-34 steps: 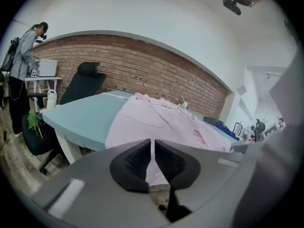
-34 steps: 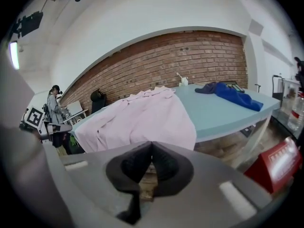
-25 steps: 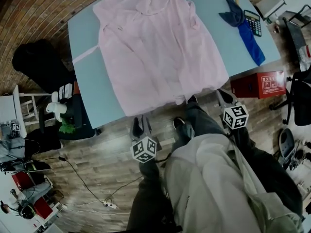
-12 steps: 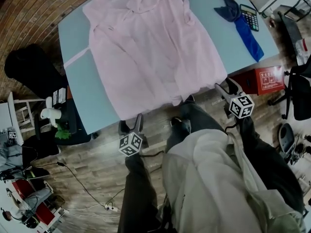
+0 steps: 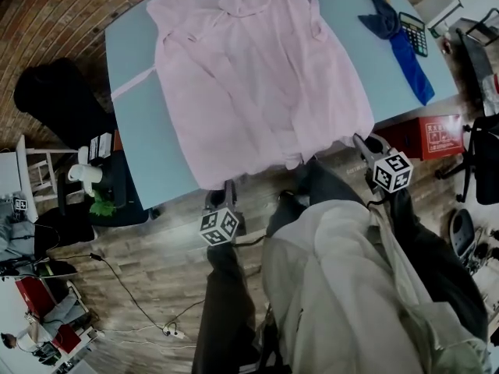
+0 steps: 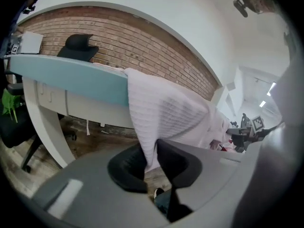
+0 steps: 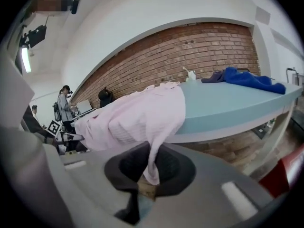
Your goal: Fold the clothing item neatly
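The pale pink waffle-knit garment (image 5: pixel 257 76) and the light blue tabletop (image 5: pixel 152 150) beneath it are both cut off at their far end by the head view's top edge. Key markings on the black calculator (image 5: pixel 416 34) and print on the red box (image 5: pixel 427 136) are too small to read.

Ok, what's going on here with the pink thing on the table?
A person is starting to fold a pink garment spread on the blue table, its hem hanging over the near edge. The left claw and right claw have just been closing, each pinching a corner of that hem. Nothing is folded yet.
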A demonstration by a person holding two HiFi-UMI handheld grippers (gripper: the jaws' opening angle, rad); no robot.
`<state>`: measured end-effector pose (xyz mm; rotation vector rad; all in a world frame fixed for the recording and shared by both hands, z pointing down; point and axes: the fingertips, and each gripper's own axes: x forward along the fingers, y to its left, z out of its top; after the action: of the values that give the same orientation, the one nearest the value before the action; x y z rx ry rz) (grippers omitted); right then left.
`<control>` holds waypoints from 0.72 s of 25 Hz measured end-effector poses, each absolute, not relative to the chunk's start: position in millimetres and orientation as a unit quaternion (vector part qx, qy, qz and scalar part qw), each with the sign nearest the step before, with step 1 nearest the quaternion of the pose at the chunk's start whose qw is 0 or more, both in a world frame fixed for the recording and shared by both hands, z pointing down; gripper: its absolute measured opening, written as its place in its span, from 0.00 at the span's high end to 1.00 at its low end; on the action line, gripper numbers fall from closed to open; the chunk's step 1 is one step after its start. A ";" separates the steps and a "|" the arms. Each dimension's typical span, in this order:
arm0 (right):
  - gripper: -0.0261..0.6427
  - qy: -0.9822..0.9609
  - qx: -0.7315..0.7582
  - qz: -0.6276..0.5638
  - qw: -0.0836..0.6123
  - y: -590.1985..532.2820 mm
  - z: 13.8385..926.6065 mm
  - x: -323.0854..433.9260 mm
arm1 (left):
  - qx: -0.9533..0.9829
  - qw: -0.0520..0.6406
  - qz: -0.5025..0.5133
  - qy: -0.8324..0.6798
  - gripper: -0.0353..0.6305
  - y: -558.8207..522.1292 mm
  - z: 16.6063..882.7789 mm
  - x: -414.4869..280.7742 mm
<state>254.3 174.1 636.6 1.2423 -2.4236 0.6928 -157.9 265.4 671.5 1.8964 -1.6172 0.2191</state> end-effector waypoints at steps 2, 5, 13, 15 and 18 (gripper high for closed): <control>0.93 -0.851 0.426 0.257 0.170 184.6 629.7 249.2 | 0.710 0.325 0.077 -0.619 0.92 275.1 667.8 -155.3; 0.94 -0.852 0.413 0.268 0.176 199.3 608.3 244.7 | 0.704 0.336 0.053 -0.623 0.93 292.8 645.3 -151.7; 0.94 -0.861 0.397 0.273 0.164 197.7 512.0 245.8 | 0.726 0.343 0.004 -0.596 0.93 317.0 534.1 -158.8; 0.94 -0.865 0.390 0.269 0.166 193.1 486.6 239.7 | 0.737 0.352 -0.008 -0.577 0.93 309.3 503.3 -158.4; 0.94 -0.872 0.382 0.253 0.172 184.7 454.0 226.0 | 0.748 0.364 -0.038 -0.554 0.93 288.5 460.5 -158.4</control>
<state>226.0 184.7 454.0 1.0853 -2.4756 0.7168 -158.4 288.5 460.5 1.9246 -1.4244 -0.0975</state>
